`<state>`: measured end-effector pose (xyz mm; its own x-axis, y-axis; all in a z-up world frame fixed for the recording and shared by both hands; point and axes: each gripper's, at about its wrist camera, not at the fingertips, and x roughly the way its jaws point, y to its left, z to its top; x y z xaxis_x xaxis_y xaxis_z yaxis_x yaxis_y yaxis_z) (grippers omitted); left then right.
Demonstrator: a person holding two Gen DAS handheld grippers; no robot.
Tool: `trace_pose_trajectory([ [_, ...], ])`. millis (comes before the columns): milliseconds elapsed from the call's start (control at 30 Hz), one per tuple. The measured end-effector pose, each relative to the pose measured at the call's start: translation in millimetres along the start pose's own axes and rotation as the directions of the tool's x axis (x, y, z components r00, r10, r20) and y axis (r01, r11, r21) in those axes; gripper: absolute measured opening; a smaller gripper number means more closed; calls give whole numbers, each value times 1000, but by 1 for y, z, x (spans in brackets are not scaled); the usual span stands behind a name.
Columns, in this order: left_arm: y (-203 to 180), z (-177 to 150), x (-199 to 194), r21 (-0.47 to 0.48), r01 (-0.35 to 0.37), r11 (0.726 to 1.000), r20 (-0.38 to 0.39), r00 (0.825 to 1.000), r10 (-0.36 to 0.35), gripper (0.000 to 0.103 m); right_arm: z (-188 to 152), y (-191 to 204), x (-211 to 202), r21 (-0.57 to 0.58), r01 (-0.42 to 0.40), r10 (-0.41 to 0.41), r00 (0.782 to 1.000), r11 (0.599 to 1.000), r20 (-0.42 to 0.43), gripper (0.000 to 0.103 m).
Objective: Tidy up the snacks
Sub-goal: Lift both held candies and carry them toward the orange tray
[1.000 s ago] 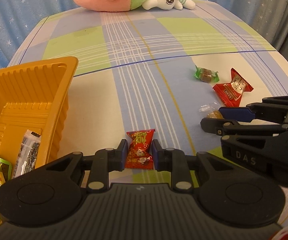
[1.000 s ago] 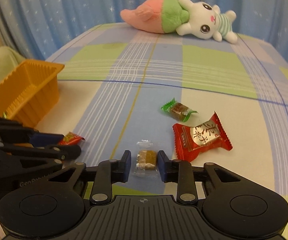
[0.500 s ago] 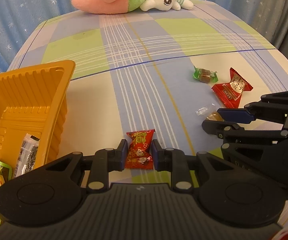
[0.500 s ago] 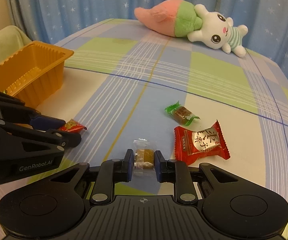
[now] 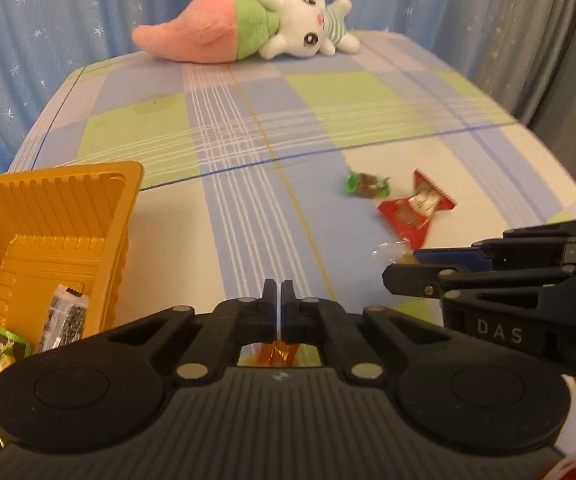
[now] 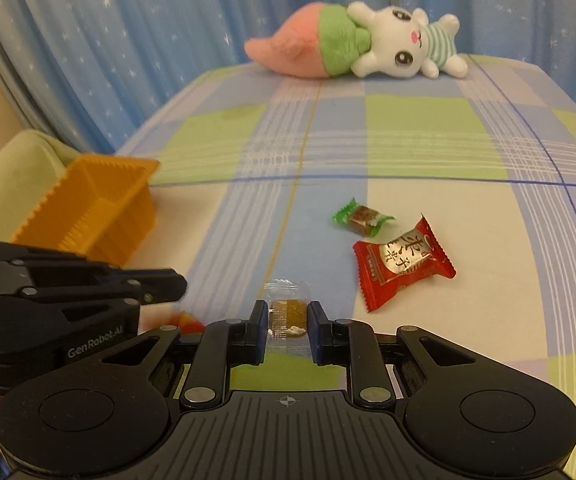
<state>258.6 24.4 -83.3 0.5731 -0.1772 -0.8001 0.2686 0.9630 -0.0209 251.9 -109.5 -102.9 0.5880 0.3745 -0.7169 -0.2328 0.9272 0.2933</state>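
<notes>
Left gripper pinched on red wrapper, candy sagging behind fingertips: may slip. Right gripper clamps clear-wrapped candy between pads; slick film may slide.

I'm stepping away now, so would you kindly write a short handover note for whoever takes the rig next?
Left tool: shut on a small red snack packet, mostly hidden behind the fingers.
Right tool: shut on a clear-wrapped brown candy.
Orange tray sits left on the checked cloth and already holds several snacks, including a black-and-white packet.
Left to do: drop both held pieces into the tray, then collect the green-wrapped candy and the red packet lying on the cloth to the right.
</notes>
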Motion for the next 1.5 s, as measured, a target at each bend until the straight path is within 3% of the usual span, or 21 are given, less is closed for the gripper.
trace_pose_trajectory([
  [200,4,-5,-21,-22,15,1000,17,1000,-15,2,-1,9,-27,23,-26,26,999,999,37,21],
  [400,11,-21,-35,-50,10,999,20,1000,-9,14,-13,7,-43,50,-13,11,999,999,52,21],
  [600,18,-34,-26,-85,1,996,-29,1000,-3,19,-22,-5,-47,79,2,-5,999,997,40,21],
  [667,16,-35,-23,-83,2,997,-33,999,-4,27,-23,-10,-49,86,7,-10,999,996,40,21],
  [767,9,-37,-16,-47,15,999,-45,999,-18,30,-24,-19,-53,101,13,-18,999,995,42,21],
  [1067,-3,-39,16,2,-8,1000,-109,994,8,30,-25,-43,-57,139,27,-33,999,990,37,21],
  [1167,-6,-37,19,13,-16,1000,-104,994,17,22,-26,-49,-59,149,32,-38,999,988,33,21],
  [1500,-10,-32,14,6,-4,1000,-88,996,5,19,-26,-54,-64,165,40,-46,998,985,36,21],
])
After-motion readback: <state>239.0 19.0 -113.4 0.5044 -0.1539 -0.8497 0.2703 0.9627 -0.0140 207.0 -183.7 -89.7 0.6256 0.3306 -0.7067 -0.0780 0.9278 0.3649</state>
